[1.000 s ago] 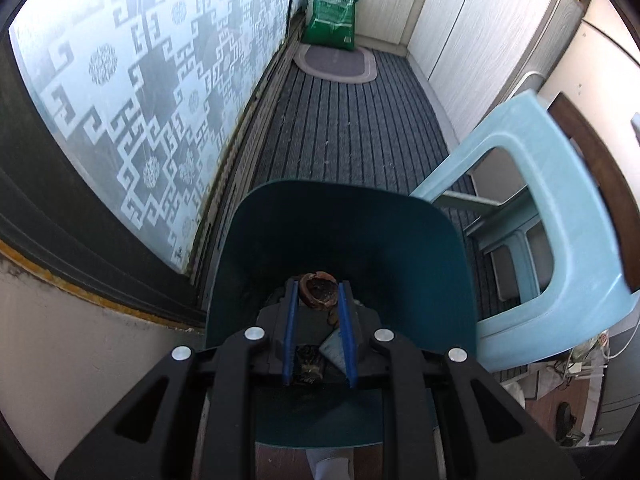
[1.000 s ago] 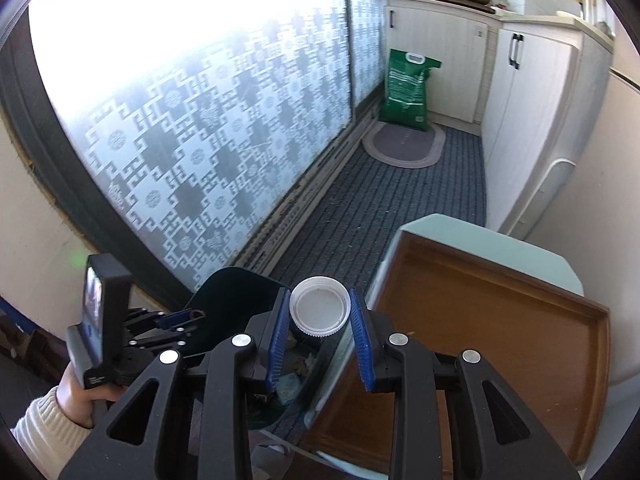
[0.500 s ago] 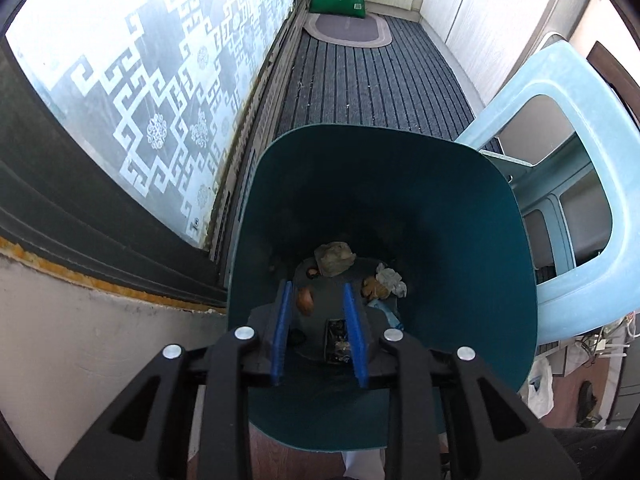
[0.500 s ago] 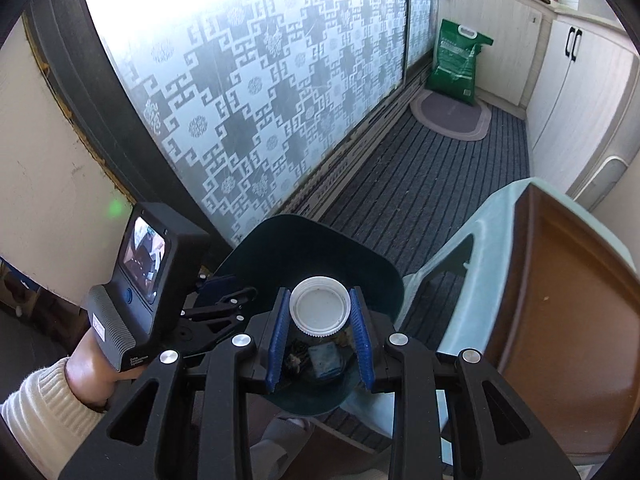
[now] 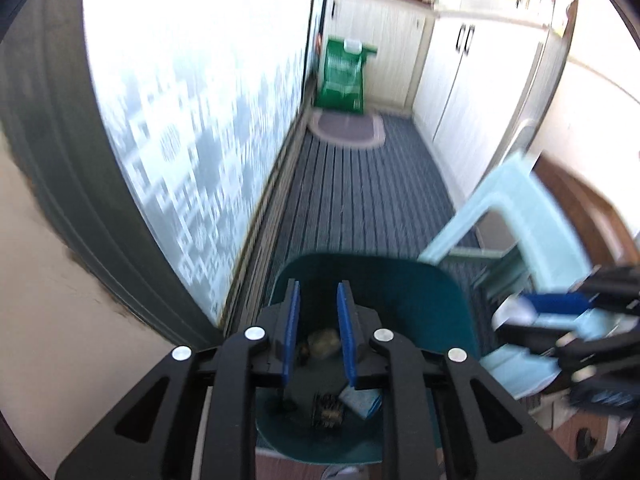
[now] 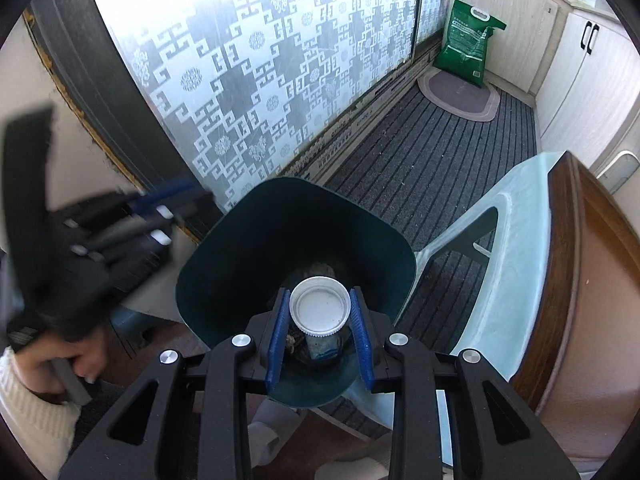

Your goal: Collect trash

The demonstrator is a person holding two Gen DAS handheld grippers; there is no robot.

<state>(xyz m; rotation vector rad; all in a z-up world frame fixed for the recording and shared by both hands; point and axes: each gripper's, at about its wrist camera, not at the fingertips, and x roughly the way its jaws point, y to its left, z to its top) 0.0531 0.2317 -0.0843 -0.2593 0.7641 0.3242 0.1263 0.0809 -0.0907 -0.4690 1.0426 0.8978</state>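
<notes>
A dark teal trash bin (image 6: 240, 280) stands on the floor, with scraps of trash (image 5: 324, 342) lying in its bottom. My right gripper (image 6: 320, 312) is shut on a white-capped plastic bottle (image 6: 320, 305) and holds it right over the bin's mouth. My left gripper (image 5: 318, 304) is open and empty above the near side of the bin (image 5: 420, 292). It shows blurred at the left of the right wrist view (image 6: 160, 212), beside the bin. The right gripper appears blurred at the right edge of the left wrist view (image 5: 560, 308).
A light blue plastic chair (image 6: 520, 240) stands just right of the bin, with a brown wooden tray (image 6: 592, 264) on it. A patterned glass door (image 6: 260, 80) runs along the left. A green bag (image 6: 466, 46) and an oval mat (image 6: 460, 94) lie at the far end by white cabinets (image 5: 472, 92).
My left gripper dropped a brown scrap into the bin, then lifted and drew back to the left, empty. My right gripper moved the bottle over the bin's mouth.
</notes>
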